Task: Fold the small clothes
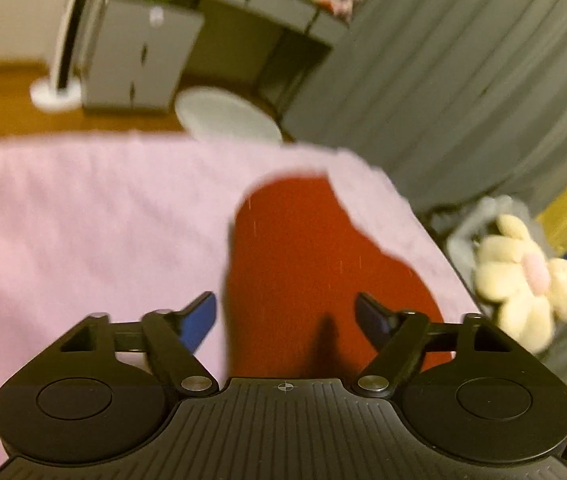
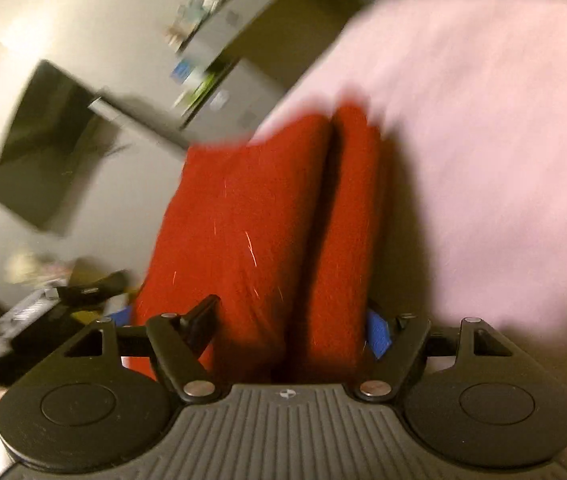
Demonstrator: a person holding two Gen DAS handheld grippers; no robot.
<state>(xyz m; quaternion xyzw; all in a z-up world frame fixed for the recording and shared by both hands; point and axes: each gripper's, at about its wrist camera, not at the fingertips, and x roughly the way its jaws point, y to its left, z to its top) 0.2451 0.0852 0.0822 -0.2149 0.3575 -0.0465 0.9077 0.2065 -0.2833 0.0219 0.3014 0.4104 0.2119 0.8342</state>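
A small red garment (image 1: 303,264) lies on a pink cover (image 1: 95,224) in the left wrist view. My left gripper (image 1: 285,320) hangs over its near end with the jaws spread wide; the blue-padded fingers (image 1: 199,320) stand apart on either side of the cloth. In the right wrist view the red garment (image 2: 251,224) runs between the wide-spread jaws of my right gripper (image 2: 291,328), in two thick folds with a dark crease between them. Whether the fingers press the cloth is not visible. The pink cover (image 2: 483,140) fills the right side. Both views are blurred.
A cream plush flower (image 1: 523,280) lies off the cover's right edge beside a grey curtain (image 1: 463,60). A white round stool (image 1: 227,116), a grey cabinet (image 1: 139,56) and a wooden floor lie beyond. A dark screen (image 2: 47,148) hangs on the wall.
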